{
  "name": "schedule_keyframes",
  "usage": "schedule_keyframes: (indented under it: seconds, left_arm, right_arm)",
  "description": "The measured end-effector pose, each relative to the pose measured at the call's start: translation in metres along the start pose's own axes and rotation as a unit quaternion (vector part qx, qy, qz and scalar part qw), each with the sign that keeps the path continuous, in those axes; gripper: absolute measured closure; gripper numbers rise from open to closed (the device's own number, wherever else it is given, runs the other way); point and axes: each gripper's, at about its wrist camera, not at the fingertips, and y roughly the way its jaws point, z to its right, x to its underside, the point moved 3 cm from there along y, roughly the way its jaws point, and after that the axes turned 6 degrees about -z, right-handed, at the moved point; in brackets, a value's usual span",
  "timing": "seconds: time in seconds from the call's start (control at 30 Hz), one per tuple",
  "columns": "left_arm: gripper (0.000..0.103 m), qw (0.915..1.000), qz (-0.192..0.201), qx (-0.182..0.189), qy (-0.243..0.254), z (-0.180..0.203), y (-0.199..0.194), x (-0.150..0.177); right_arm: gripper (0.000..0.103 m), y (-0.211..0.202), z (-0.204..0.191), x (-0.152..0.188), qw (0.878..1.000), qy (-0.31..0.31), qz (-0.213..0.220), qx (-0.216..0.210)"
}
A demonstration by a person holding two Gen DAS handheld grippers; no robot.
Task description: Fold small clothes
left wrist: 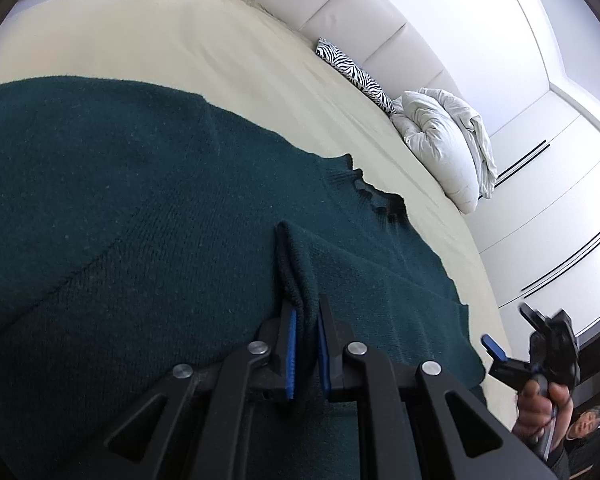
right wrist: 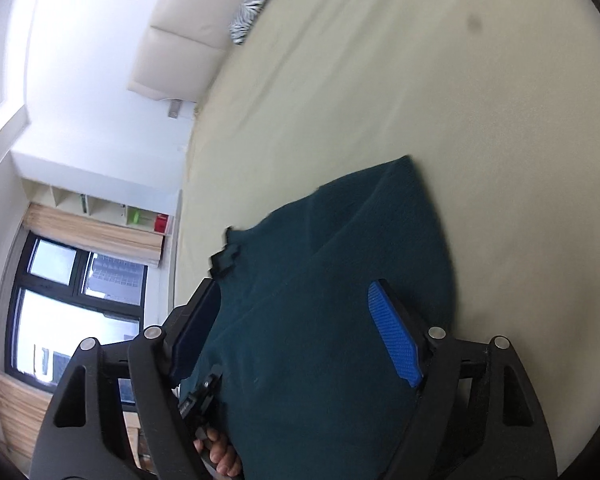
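Left gripper (left wrist: 306, 344) is clenched on a pinched ridge of the dark green sweater (left wrist: 120, 208) spread on the cream bed (left wrist: 172, 40), right gripper (right wrist: 300, 340) hangs released above it, so one-sided tension could drag the knit crooked.

The right gripper (right wrist: 300, 328) is held with its jaws wide apart above a dark green sweater (right wrist: 320, 288), which is spread on a cream bed sheet (right wrist: 420, 100). Below the sweater's left edge, a hand (right wrist: 220, 456) is seen.
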Motion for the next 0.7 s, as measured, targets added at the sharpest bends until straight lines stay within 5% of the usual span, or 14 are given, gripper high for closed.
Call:
schedule_keyframes:
  seconds: [0.03,0.1,0.17,0.27,0.37,0.5,0.7]
  left_arm:
    - [0.081,1.0000,-0.002,-0.006,-0.003,0.002,-0.007,-0.001]
    - [0.038,0.9994,0.027,-0.011,-0.018,0.006,-0.039,-0.004]
    - [0.019,0.9957,0.083,0.000,-0.042,0.002,-0.089,-0.004]
    - [0.017,0.9877,0.134,0.016,-0.078,-0.022,-0.152,0.003]
    - [0.021,0.9700,0.171,0.028,-0.170,-0.080,-0.207,0.024]
    - [0.025,0.9209,0.236,0.038,-0.308,-0.166,-0.269,0.068]
    - [0.034,0.8497,0.304,0.033,-0.429,-0.240,-0.315,0.109]
  right_arm:
    - [0.026,-0.003,-0.010,0.010,1.000,-0.011,0.000,-0.006]
    - [0.026,-0.012,-0.035,0.035,0.999,-0.036,-0.004,-0.017]
    - [0.026,-0.017,-0.056,0.053,0.998,-0.050,-0.005,-0.029]
    - [0.026,-0.023,-0.074,0.084,0.997,-0.050,-0.015,-0.053]
    - [0.026,-0.021,-0.085,0.113,0.996,-0.045,-0.030,-0.067]
    - [0.026,-0.006,-0.102,0.151,0.994,-0.047,-0.058,-0.078]
    - [0.026,0.009,-0.113,0.189,0.993,-0.046,-0.086,-0.071]
